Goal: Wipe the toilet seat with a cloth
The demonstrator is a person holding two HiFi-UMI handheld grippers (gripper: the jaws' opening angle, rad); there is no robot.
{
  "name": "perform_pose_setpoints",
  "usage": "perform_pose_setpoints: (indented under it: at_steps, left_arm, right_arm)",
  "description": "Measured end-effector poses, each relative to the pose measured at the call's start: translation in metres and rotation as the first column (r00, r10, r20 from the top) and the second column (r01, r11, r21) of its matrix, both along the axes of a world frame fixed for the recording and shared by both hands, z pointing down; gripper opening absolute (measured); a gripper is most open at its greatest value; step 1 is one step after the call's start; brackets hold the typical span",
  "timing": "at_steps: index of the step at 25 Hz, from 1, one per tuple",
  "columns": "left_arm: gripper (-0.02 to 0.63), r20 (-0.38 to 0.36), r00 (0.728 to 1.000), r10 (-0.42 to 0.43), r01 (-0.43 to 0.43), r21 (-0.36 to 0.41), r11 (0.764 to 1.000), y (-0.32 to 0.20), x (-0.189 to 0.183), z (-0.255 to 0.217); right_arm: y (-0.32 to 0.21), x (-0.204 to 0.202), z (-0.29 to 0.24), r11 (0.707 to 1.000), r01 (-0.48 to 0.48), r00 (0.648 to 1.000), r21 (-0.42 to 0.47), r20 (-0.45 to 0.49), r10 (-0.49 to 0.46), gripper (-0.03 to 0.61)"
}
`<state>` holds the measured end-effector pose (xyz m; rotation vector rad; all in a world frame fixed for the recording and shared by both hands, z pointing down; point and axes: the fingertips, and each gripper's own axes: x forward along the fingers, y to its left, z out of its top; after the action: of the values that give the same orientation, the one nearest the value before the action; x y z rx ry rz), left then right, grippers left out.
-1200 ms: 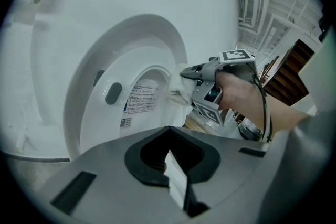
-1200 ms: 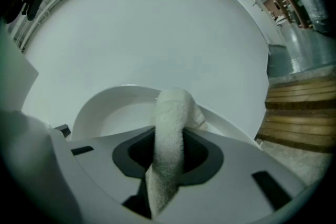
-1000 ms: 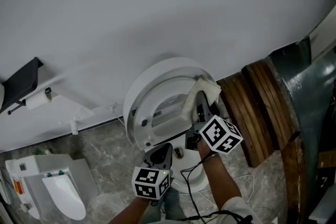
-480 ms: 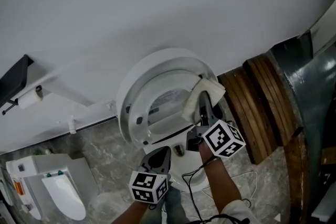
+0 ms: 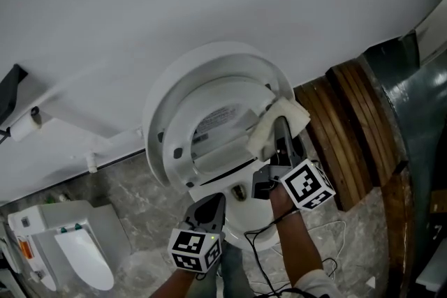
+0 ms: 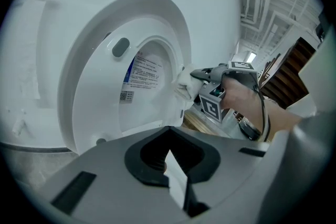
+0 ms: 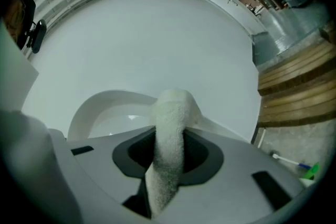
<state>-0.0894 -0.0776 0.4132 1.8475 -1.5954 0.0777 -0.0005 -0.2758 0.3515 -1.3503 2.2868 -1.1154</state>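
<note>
The white toilet seat (image 5: pixel 162 132) stands raised against its lid (image 5: pixel 209 56) at the wall. A white cloth (image 5: pixel 279 123) lies against the seat's right edge, with my right gripper (image 5: pixel 283 139) shut on it. In the right gripper view the cloth (image 7: pixel 168 134) runs up between the jaws and folds over the seat rim (image 7: pixel 105 102). My left gripper (image 5: pixel 209 204) hangs lower, over the bowl's front, shut and holding nothing. In the left gripper view, the seat (image 6: pixel 94 76), the cloth (image 6: pixel 185 84) and the right gripper (image 6: pixel 210 76) show beyond the left gripper (image 6: pixel 170 165).
Dark wooden slats (image 5: pixel 349 129) stand close on the toilet's right, beside a grey-green wall (image 5: pixel 419 101). A second white fixture (image 5: pixel 77 255) sits at the lower left on the marble floor (image 5: pixel 126 199). A paper-roll holder (image 5: pixel 28 123) hangs on the wall. A cable (image 5: pixel 258 248) trails from the right gripper.
The cloth and my right gripper have slid down the seat's right edge, away from its top. The left gripper has sunk a little. Both stay shut.
</note>
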Motion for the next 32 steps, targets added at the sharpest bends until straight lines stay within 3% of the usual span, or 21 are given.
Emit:
perform_pose_setpoints:
  at_steps: [7, 17, 24, 32]
  left_arm:
    - [-0.003, -0.007, 1.0, -0.005, 0.005, -0.013, 1.0, -0.001, 0.008, 0.015]
    - [-0.004, -0.012, 1.0, -0.001, 0.001, -0.002, 1.0, -0.008, 0.021, 0.02]
    - [-0.003, -0.019, 1.0, -0.005, 0.005, -0.022, 1.0, -0.002, 0.024, 0.038]
    - [-0.003, -0.023, 1.0, -0.006, 0.005, -0.039, 0.999, 0.009, 0.025, 0.048]
  right_arm:
    - [-0.008, 0.01, 0.019, 1.0, 0.002, 1.0, 0.002, -0.012, -0.002, 0.1]
    - [-0.005, 0.021, 0.061, 0.996, -0.007, 0.999, -0.084, -0.045, 0.003, 0.1]
    - [-0.009, 0.031, 0.071, 0.997, -0.045, 0.997, -0.058, -0.064, 0.041, 0.1]
    - [0.001, 0.047, 0.107, 0.987, -0.093, 0.994, -0.135, -0.071, 0.084, 0.1]
